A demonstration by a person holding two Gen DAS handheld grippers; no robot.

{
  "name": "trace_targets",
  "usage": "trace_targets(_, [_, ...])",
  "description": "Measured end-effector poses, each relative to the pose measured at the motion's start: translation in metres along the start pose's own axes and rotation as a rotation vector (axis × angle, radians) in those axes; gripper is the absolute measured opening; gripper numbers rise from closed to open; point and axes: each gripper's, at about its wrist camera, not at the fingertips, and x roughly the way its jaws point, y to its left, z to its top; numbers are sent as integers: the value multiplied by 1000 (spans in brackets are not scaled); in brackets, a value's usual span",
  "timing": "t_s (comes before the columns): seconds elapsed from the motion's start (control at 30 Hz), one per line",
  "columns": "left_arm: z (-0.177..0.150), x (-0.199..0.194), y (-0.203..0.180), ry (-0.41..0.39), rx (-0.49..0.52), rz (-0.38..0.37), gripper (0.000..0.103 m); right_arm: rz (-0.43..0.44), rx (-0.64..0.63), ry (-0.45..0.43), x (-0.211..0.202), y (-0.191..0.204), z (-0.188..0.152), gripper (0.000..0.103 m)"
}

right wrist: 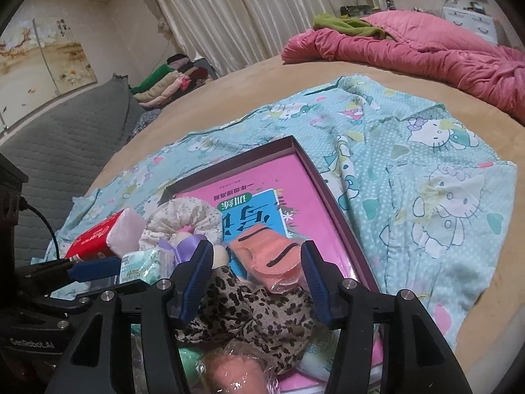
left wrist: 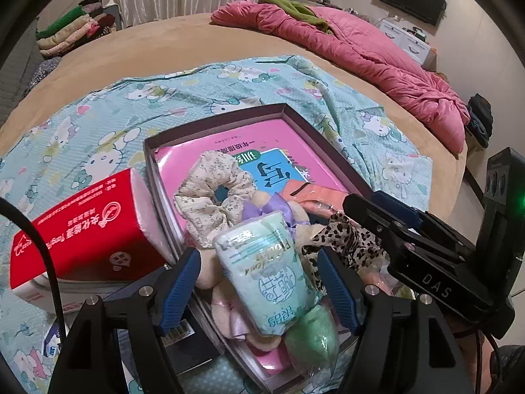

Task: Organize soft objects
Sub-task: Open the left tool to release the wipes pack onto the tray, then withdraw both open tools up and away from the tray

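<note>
Where cartoon sheet [left wrist: 108,124] covers tan bed [left wrist: 157,42], curtains [right wrist: 229,10] behind: both tools open, gripping nothing.

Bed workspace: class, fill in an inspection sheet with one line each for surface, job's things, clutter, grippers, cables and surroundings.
Surface: tan bed under a cat-print sheet.
Job's things: shallow box lined with a pink book; in it a floral scrunchie, leopard scrunchie, orange pouch, green tissue pack, purple ribbon.
Clutter: red tissue box left of the box, outside it.
Grippers: left gripper open astride the tissue pack; right gripper open above the leopard scrunchie and pouch.
Cables: black cable at the left edge.
Surroundings: pink quilt, folded clothes, curtains, grey mat.
</note>
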Motion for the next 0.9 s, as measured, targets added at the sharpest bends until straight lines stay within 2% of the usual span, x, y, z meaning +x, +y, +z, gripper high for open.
trace_targets(0.47, [-2, -21, 13, -40, -30, 24, 82, -75, -24, -48, -22, 14, 1, 73])
trace_targets(0.9, [-6, -51, 24, -84, -46, 32, 84, -127, -60, -115, -55, 46, 4, 76])
